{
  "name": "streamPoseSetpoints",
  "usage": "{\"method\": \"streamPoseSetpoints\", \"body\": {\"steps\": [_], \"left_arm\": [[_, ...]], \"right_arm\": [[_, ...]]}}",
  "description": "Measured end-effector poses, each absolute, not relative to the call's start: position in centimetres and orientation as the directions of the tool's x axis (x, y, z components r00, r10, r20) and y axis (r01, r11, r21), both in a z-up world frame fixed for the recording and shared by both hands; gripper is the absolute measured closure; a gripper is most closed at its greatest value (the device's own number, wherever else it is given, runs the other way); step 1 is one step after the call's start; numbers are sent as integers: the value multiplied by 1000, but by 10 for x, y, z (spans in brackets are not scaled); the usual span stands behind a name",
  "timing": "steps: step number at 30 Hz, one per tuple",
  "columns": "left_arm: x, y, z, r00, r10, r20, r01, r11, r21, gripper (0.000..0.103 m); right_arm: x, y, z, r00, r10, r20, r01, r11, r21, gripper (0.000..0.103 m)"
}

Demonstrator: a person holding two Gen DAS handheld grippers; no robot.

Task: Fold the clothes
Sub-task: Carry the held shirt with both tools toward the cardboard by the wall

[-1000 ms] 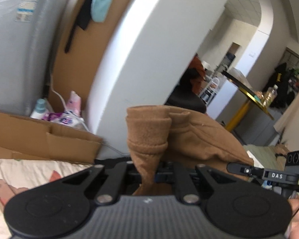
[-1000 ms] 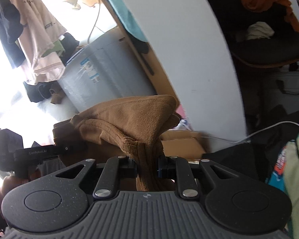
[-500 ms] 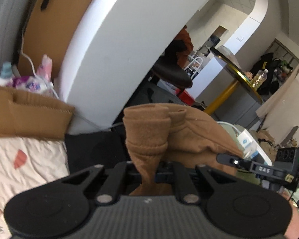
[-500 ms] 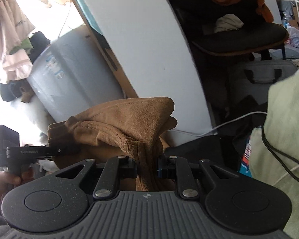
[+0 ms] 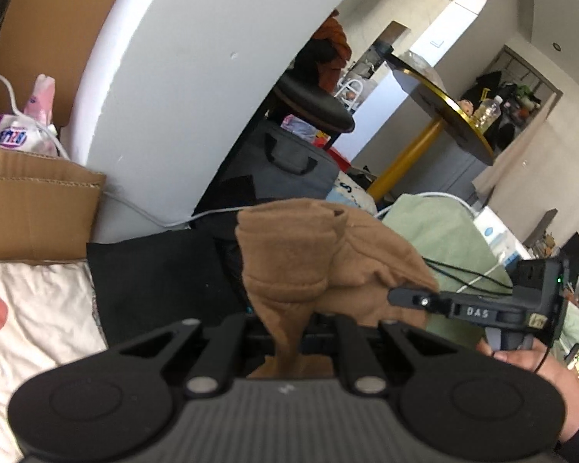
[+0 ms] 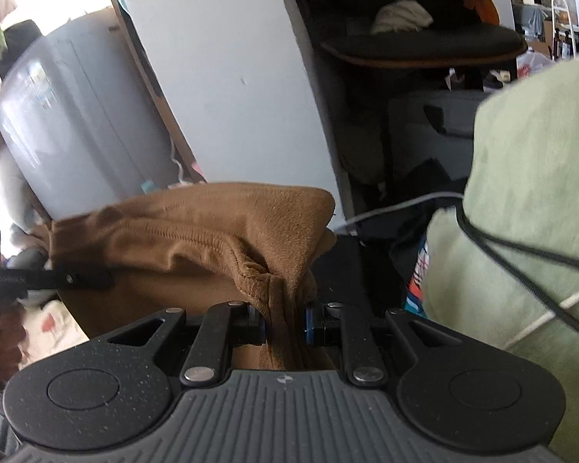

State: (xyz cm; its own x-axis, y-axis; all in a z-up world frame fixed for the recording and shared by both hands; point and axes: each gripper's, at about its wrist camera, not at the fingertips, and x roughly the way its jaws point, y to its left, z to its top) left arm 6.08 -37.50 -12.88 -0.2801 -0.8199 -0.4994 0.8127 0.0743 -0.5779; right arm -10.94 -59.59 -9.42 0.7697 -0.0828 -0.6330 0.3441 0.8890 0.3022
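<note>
- Behind our hands we see a white curved wall (image 5: 181,88), a cardboard box (image 5: 34,208) and a round table (image 5: 440,112) with a yellow leg.
- Below on the left lies a light bedsheet (image 5: 31,328) with red marks.
- We hold a brown garment (image 5: 320,266) in the air between both claws.
- Our left claw (image 5: 289,337) is closed on a bunched fold of the brown garment.
- Our right claw (image 6: 285,326) is also closed on the brown garment (image 6: 220,231), which stretches to the left from it.
- A pale green cloth (image 6: 532,200) is close on the right, with a black cable (image 6: 521,254) across it.
</note>
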Motion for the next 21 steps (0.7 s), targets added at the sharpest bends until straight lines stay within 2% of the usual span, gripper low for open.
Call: {"method": "streamPoseSetpoints", "body": {"steps": [8, 15, 21], "left_arm": [[71, -380, -152, -311, -811, -495, 781, 79, -620, 96], [69, -367, -150, -337, -826, -452, 755, 50, -654, 96], [67, -367, -159, -337, -825, -454, 752, 54, -657, 96]], "right_arm": [[-86, -612, -124, 730, -85, -678, 365, 888, 281, 86], [-83, -606, -119, 706, -65, -705, 317, 920, 232, 86], [-78, -607, -122, 697, -74, -714, 326, 919, 223, 86]]}}
